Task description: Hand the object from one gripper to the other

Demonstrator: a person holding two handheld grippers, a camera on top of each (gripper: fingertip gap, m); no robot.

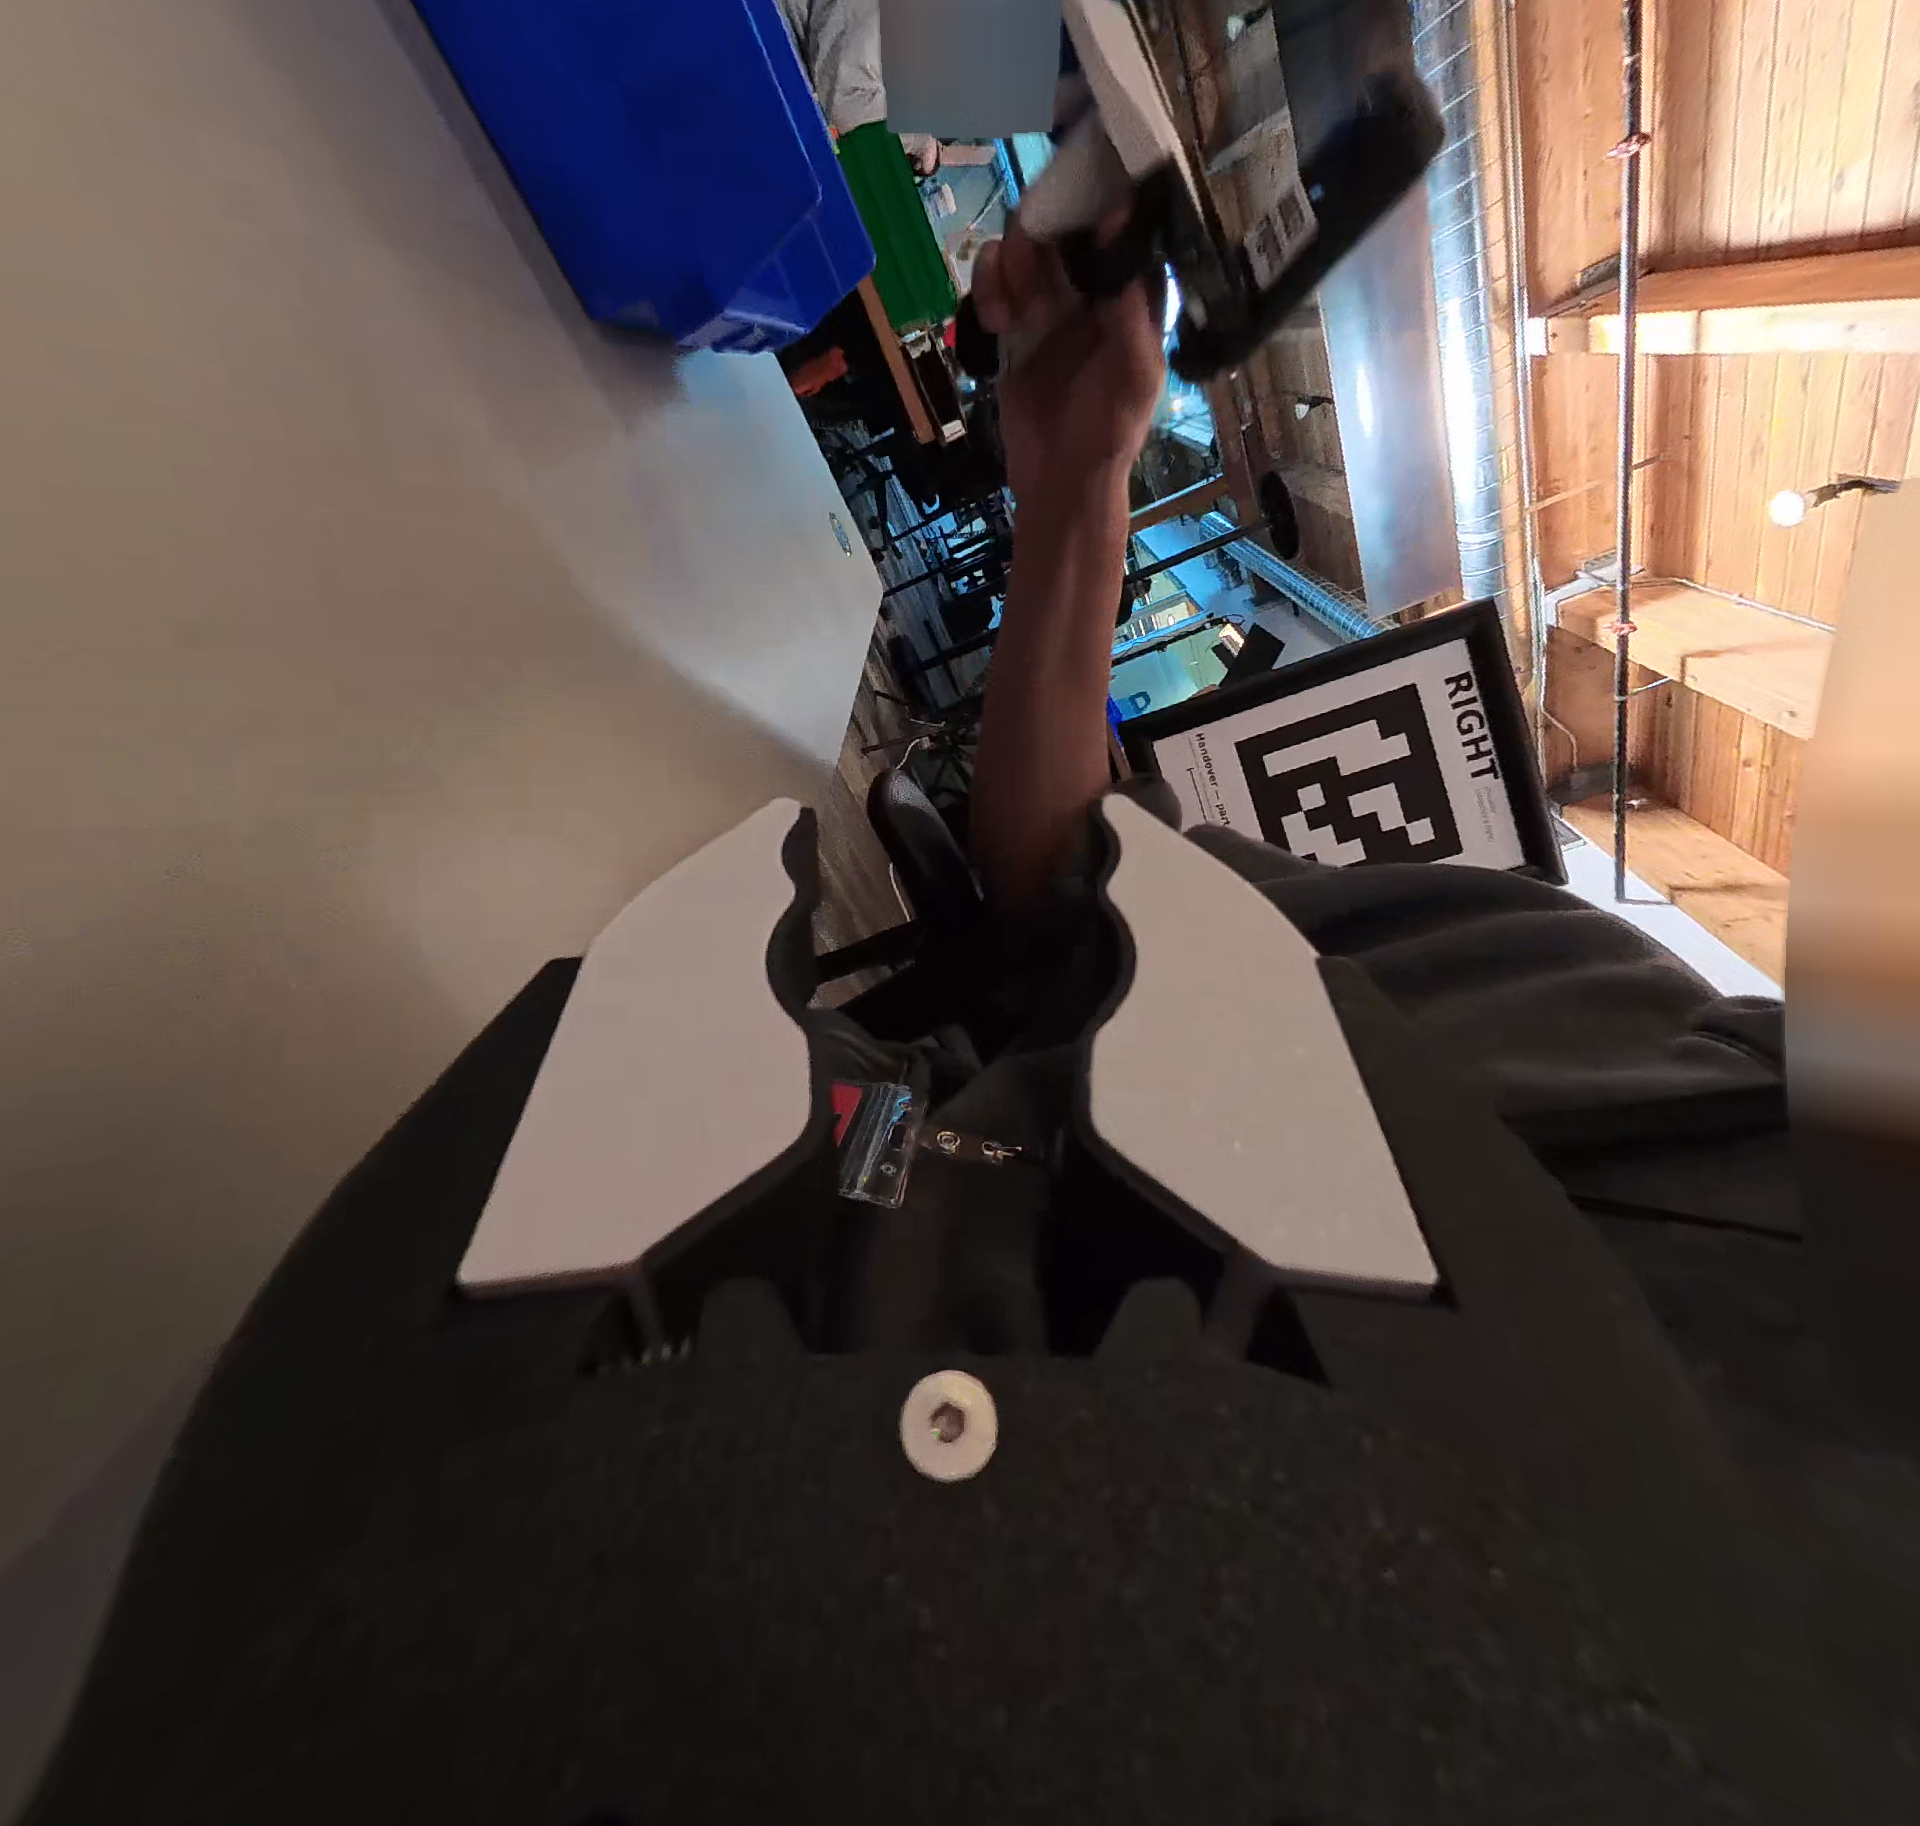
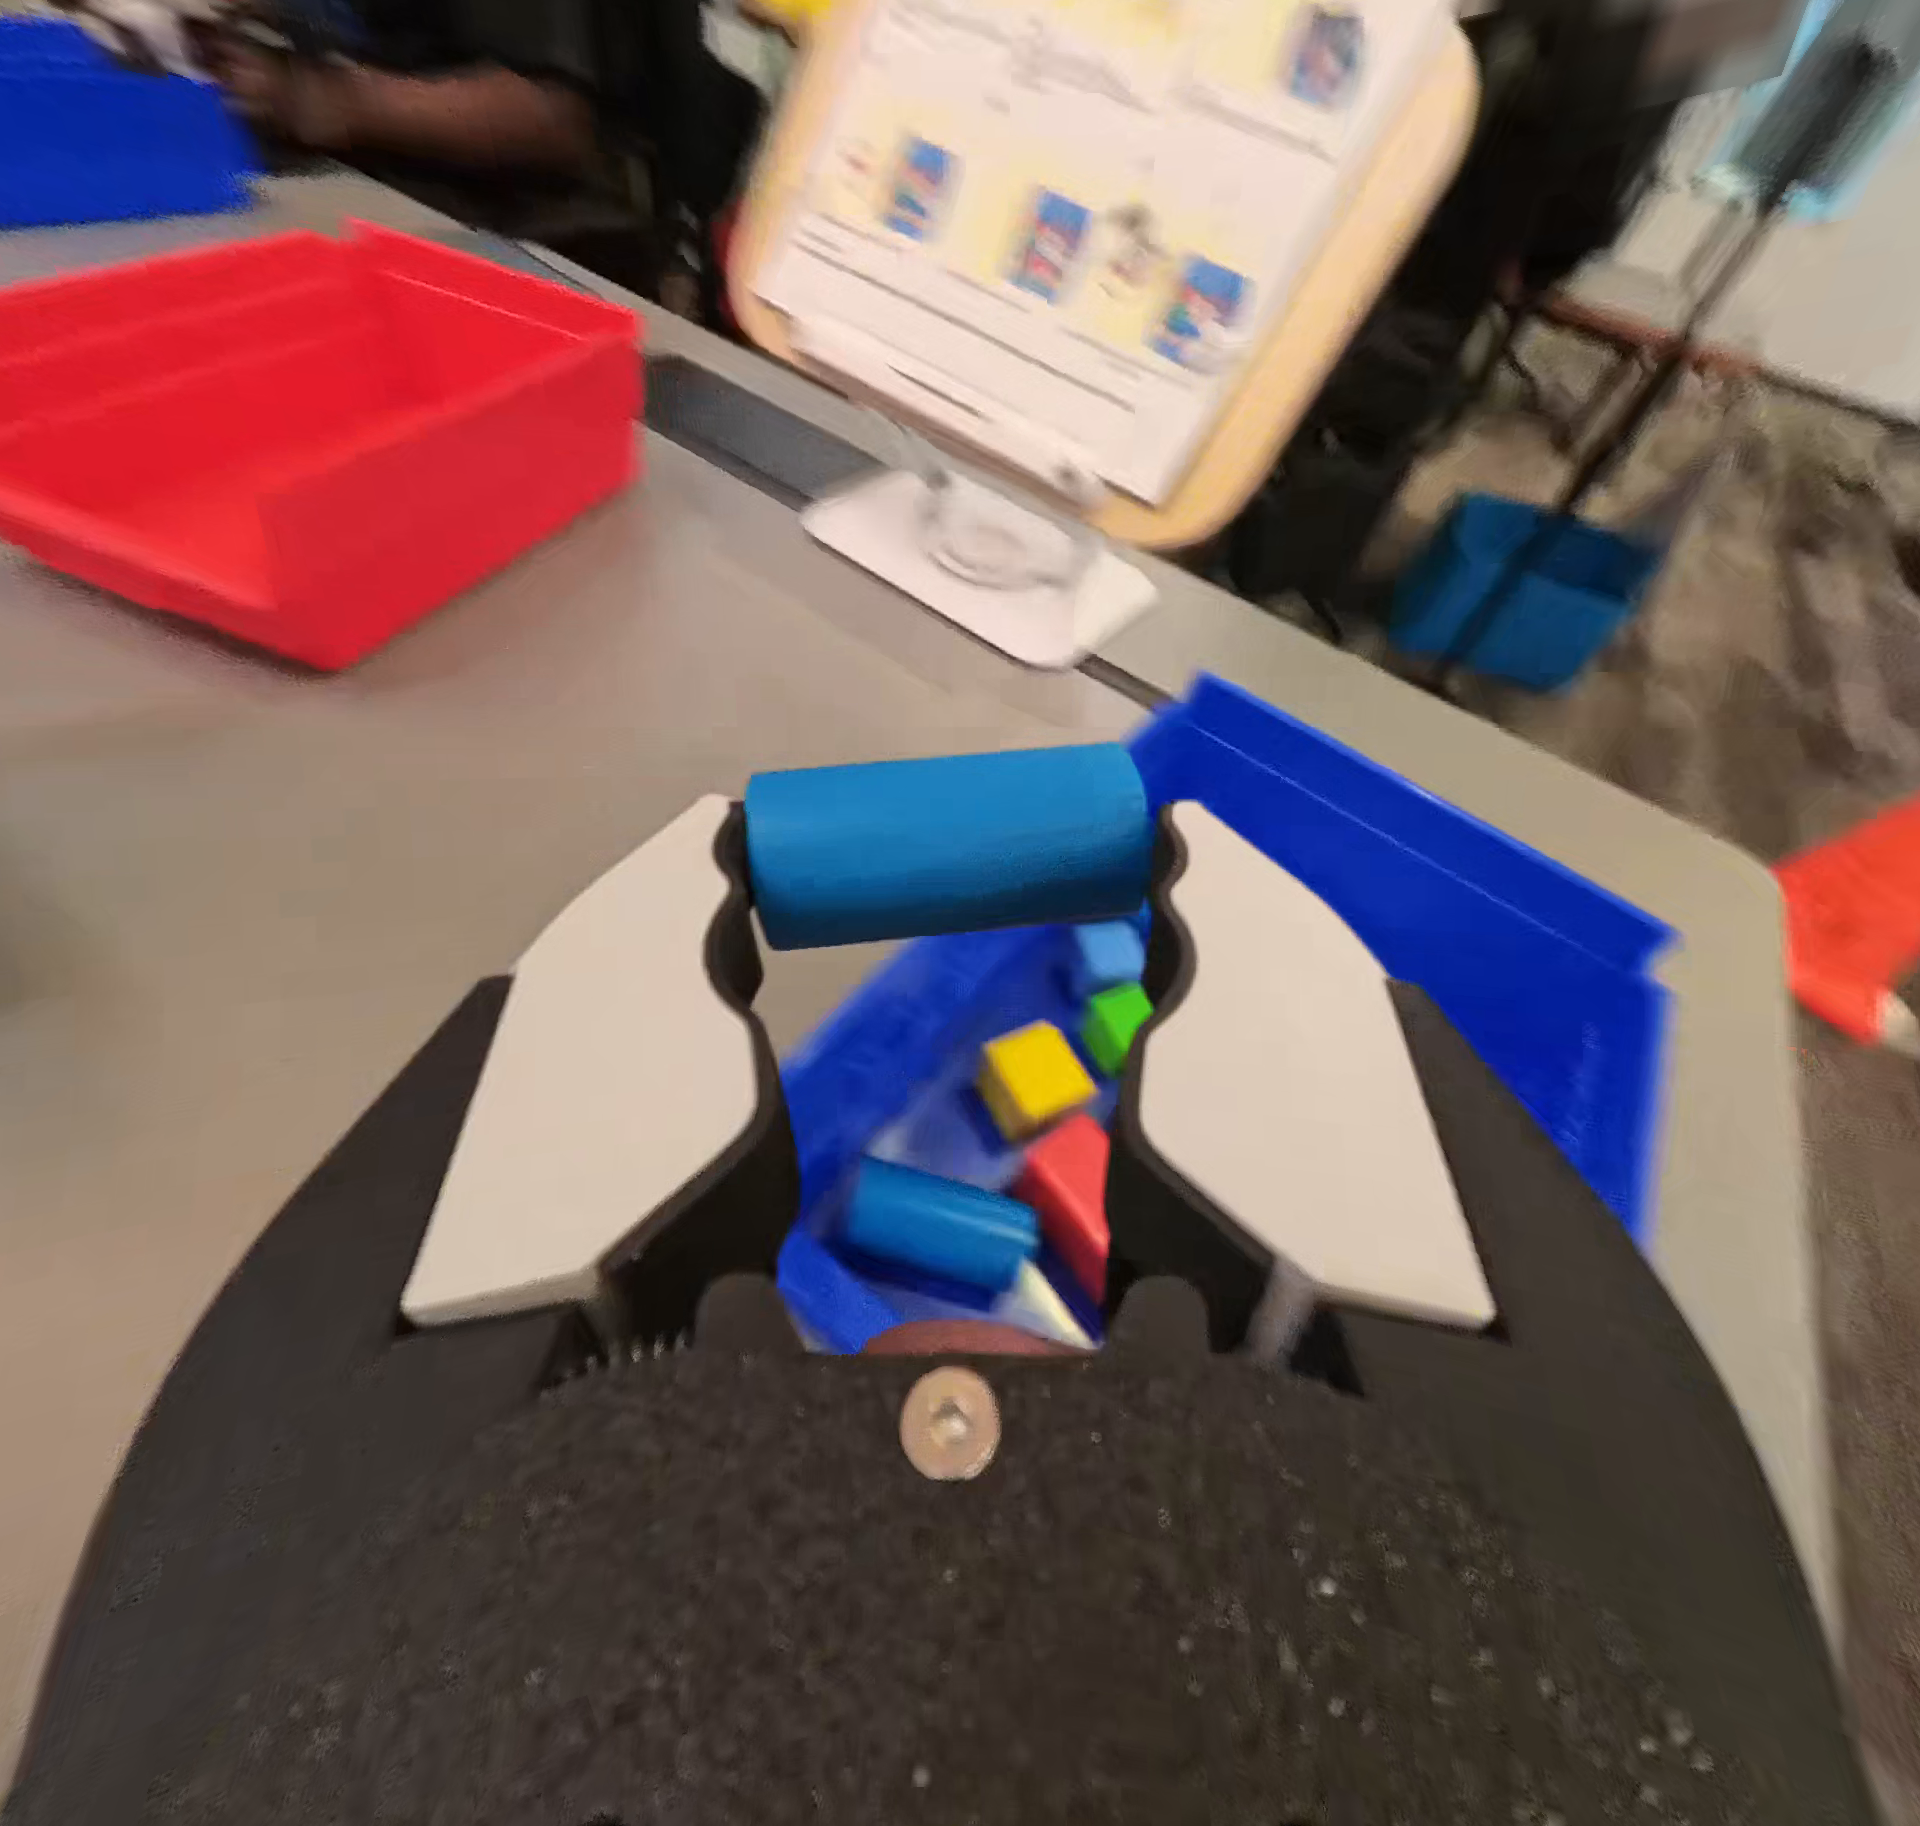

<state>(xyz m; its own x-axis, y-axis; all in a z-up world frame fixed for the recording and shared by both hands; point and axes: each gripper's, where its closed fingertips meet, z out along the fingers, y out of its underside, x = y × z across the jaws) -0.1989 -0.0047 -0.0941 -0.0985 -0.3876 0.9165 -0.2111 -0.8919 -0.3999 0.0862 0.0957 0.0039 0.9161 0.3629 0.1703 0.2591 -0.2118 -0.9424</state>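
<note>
In the right wrist view my right gripper (image 2: 945, 841) is shut on a blue cylinder (image 2: 945, 857), held crosswise between the fingertips above the grey table. In the left wrist view my left gripper (image 1: 951, 820) is open and empty, turned on its side and pointing at a person's dark shirt and raised forearm. A hand (image 1: 1049, 322) holds the right gripper's black body (image 1: 1340, 187) high in that view, well apart from my left gripper. It is blurred, and the cylinder cannot be made out there.
A blue bin (image 2: 1403, 872) under the right gripper holds yellow, green, red and blue blocks. A red bin (image 2: 312, 446) sits at the left, an instruction sheet on a stand (image 2: 1091, 218) behind. The left wrist view shows a blue bin (image 1: 644, 114) and a framed marker sign (image 1: 1351, 768).
</note>
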